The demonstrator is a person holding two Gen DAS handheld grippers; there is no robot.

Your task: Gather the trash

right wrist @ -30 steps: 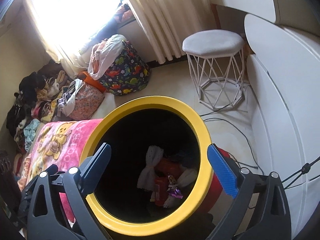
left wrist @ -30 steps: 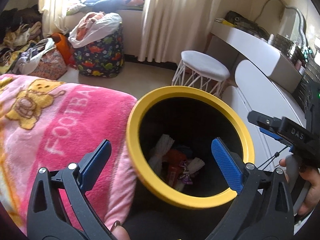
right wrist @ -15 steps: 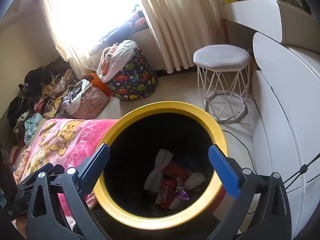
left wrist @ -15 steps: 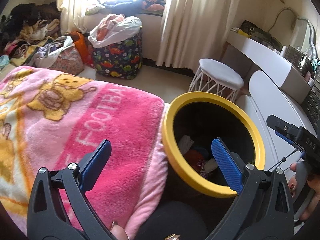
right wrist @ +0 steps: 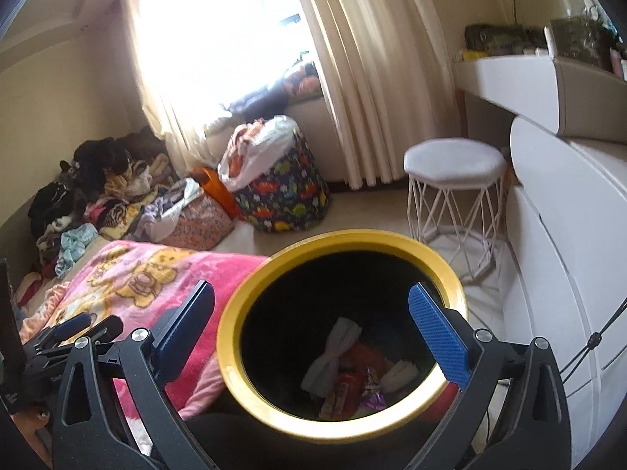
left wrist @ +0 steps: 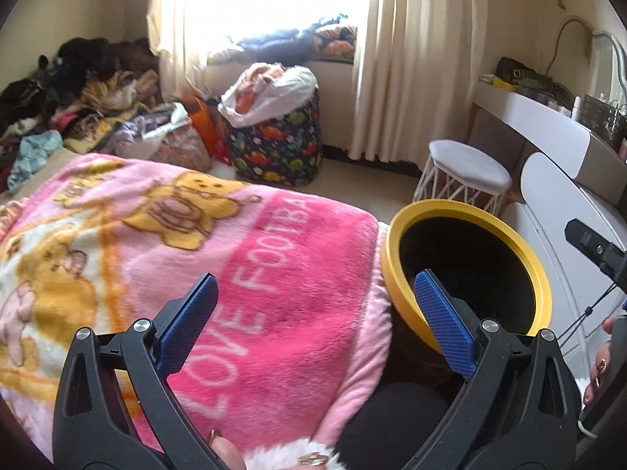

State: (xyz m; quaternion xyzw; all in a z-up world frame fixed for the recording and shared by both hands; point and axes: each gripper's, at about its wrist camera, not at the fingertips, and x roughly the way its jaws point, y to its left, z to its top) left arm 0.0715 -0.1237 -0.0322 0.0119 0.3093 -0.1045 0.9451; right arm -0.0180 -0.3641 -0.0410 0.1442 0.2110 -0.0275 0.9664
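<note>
Searching for the next piece of trash appears to be the step in hand: both grippers are empty, and the bin already holds several pieces. The left gripper (left wrist: 313,321) has its jaws spread wide with nothing between them, and it faces the pink blanket (left wrist: 219,243) on the bed. No loose trash shows on the blanket in either view. The right gripper (right wrist: 313,333) is spread just as wide and also holds nothing; it hangs over the mouth of the bin (right wrist: 235,337), looking straight down into it.

Inside lies the trash (right wrist: 348,376): a white crumpled tissue, red wrappers and a purple foil piece, all resting at the bottom, well below the right gripper's fingers. From the left wrist view the bin (left wrist: 395,274) stands just beside the blanket's edge, touching or nearly so, under the left gripper's right-hand finger.

The next move likely calls for sweeping the left gripper across the bed or floor to find a fresh piece, then closing on it and carrying it back over the yellow rim. The clothes pile (left wrist: 78,98) by the window looks like laundry, not trash.
</note>
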